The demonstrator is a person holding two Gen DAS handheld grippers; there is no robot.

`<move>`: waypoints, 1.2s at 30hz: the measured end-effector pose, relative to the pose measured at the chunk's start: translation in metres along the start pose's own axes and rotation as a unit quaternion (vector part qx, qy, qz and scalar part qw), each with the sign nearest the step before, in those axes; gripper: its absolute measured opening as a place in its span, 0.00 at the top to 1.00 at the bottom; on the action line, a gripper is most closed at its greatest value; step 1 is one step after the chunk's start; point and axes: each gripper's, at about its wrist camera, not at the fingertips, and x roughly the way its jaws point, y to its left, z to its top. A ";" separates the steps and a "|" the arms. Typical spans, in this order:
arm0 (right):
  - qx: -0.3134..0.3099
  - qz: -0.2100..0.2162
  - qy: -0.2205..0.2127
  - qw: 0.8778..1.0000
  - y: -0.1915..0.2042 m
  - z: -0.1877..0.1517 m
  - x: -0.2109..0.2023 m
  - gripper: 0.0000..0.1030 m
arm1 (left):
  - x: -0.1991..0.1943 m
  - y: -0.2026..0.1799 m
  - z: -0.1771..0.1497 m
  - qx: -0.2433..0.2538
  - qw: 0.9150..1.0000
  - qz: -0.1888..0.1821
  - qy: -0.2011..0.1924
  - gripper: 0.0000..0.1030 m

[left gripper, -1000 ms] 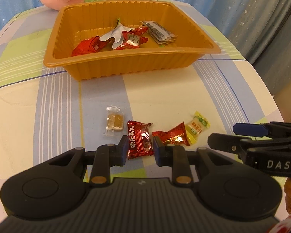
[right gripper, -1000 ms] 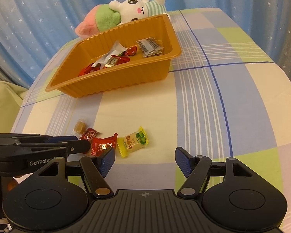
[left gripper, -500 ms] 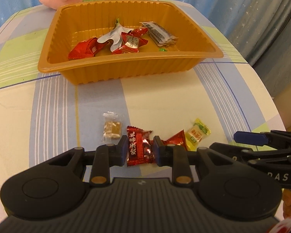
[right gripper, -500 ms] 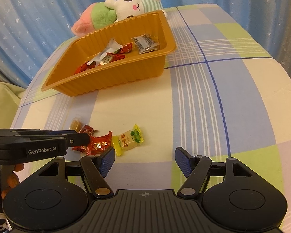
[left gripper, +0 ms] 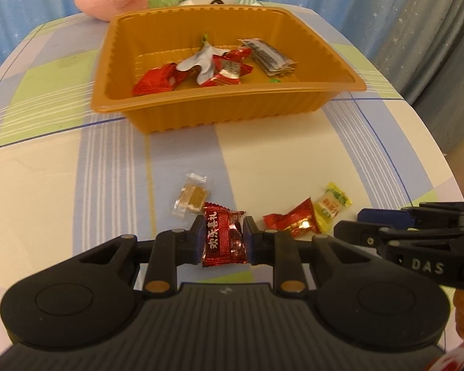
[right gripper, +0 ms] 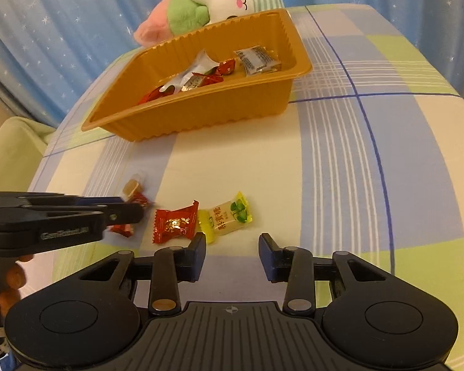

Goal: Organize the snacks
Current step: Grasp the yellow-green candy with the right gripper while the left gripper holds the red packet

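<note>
My left gripper [left gripper: 222, 236] is shut on a dark red snack packet [left gripper: 223, 237] with white lettering, held just above the cloth. Left on the cloth are a clear-wrapped brown candy [left gripper: 190, 195], a red candy [left gripper: 294, 220] and a yellow candy [left gripper: 331, 204]. In the right wrist view my right gripper [right gripper: 232, 252] hovers low just in front of the yellow candy [right gripper: 227, 220] and the red candy [right gripper: 174, 224]; its jaws are closing with nothing between them. The orange tray [left gripper: 222, 112] behind holds several wrapped snacks.
A plush toy [right gripper: 213, 9] lies against the far side of the orange tray [right gripper: 201, 114]. The round table carries a checked cloth [right gripper: 371, 160]; its edge drops off at the right. Blue starred curtains hang behind. The left gripper's body [right gripper: 58, 219] reaches in from the left.
The left gripper has lifted the dark red packet slightly off the cloth, away from the other candies. The right gripper's jaws have narrowed and it has edged closer to the yellow candy.
</note>
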 end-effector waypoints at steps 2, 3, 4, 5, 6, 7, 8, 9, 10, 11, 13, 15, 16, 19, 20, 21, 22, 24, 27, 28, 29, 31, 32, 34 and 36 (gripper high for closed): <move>-0.003 0.001 -0.002 1.000 0.002 0.003 0.004 0.63 | -0.002 0.003 -0.002 -0.005 1.000 0.004 -0.002 0.78; -0.006 0.000 -0.003 1.000 0.003 0.004 0.005 0.63 | -0.003 0.005 -0.003 -0.008 1.000 0.006 -0.002 0.78; -0.010 -0.001 -0.005 1.000 0.005 0.005 0.008 0.63 | -0.004 0.007 -0.004 -0.011 1.000 0.008 -0.003 0.78; -0.017 -0.002 -0.007 1.000 0.007 0.007 0.010 0.63 | -0.005 0.009 -0.004 -0.014 1.000 0.010 -0.004 0.78; -0.023 -0.004 -0.008 1.000 0.009 0.009 0.012 0.63 | -0.006 0.011 -0.005 -0.016 1.000 0.012 -0.005 0.78; -0.030 -0.007 -0.009 0.999 0.012 0.010 0.015 0.63 | -0.007 0.013 -0.005 -0.018 1.000 0.014 -0.006 0.78; -0.036 -0.008 -0.010 0.999 0.014 0.011 0.017 0.63 | -0.008 0.014 -0.005 -0.021 1.000 0.015 -0.006 0.78; -0.042 -0.010 -0.012 0.999 0.017 0.012 0.019 0.63 | -0.008 0.016 -0.006 -0.023 1.000 0.017 -0.007 0.78; -0.050 -0.013 -0.013 0.999 0.020 0.014 0.022 0.63 | -0.009 0.017 -0.006 -0.025 1.000 0.018 -0.007 0.78; -0.058 -0.016 -0.015 0.998 0.023 0.015 0.024 0.63 | -0.009 0.018 -0.006 -0.027 0.999 0.019 -0.007 0.78; -0.074 -0.022 -0.017 0.997 0.029 0.016 0.028 0.63 | -0.011 0.021 -0.007 -0.029 0.999 0.021 -0.008 0.78; -0.085 -0.028 -0.018 0.996 0.034 0.017 0.032 0.63 | -0.012 0.022 -0.008 -0.031 0.999 0.023 -0.008 0.78; -0.089 -0.031 -0.018 0.995 0.037 0.017 0.034 0.63 | -0.013 0.024 -0.008 -0.033 0.999 0.024 -0.008 0.78; -0.102 -0.039 -0.021 0.994 0.044 0.017 0.039 0.63 | -0.013 0.026 -0.009 -0.035 0.999 0.026 -0.009 0.78; -0.105 -0.041 -0.022 0.993 0.047 0.016 0.040 0.63 | -0.014 0.026 -0.009 -0.035 0.999 0.026 -0.009 0.78; -0.106 -0.043 -0.023 0.993 0.049 0.017 0.041 0.63 | -0.014 0.027 -0.010 -0.036 0.999 0.027 -0.008 0.78; -0.105 -0.045 -0.024 0.993 0.050 0.017 0.043 0.63 | -0.014 0.027 -0.010 -0.036 0.999 0.027 -0.008 0.78; -0.103 -0.048 -0.026 0.993 0.054 0.018 0.045 0.63 | -0.014 0.028 -0.010 -0.037 0.999 0.028 -0.008 0.78; -0.095 -0.051 -0.029 0.994 0.057 0.020 0.049 0.63 | -0.015 0.028 -0.010 -0.036 0.999 0.029 -0.008 0.78; -0.091 -0.054 -0.029 0.994 0.058 0.020 0.049 0.63 | -0.015 0.028 -0.010 -0.036 0.999 0.029 -0.008 0.78; -0.089 -0.057 -0.030 0.994 0.059 0.021 0.049 0.63 | -0.015 0.028 -0.010 -0.037 0.999 0.029 -0.008 0.78; -0.091 -0.062 -0.031 0.993 0.062 0.020 0.050 0.63 | -0.015 0.028 -0.011 -0.037 0.999 0.030 -0.009 0.78; -0.094 -0.064 -0.032 0.993 0.063 0.020 0.050 0.63 | -0.015 0.028 -0.010 -0.037 0.999 0.031 -0.008 0.78; -0.102 -0.064 -0.033 0.992 0.065 0.018 0.051 0.63 | -0.015 0.028 -0.010 -0.037 0.999 0.031 -0.008 0.78; -0.111 -0.065 -0.035 0.991 0.066 0.017 0.051 0.63 | -0.015 0.029 -0.010 -0.037 0.999 0.031 -0.008 0.78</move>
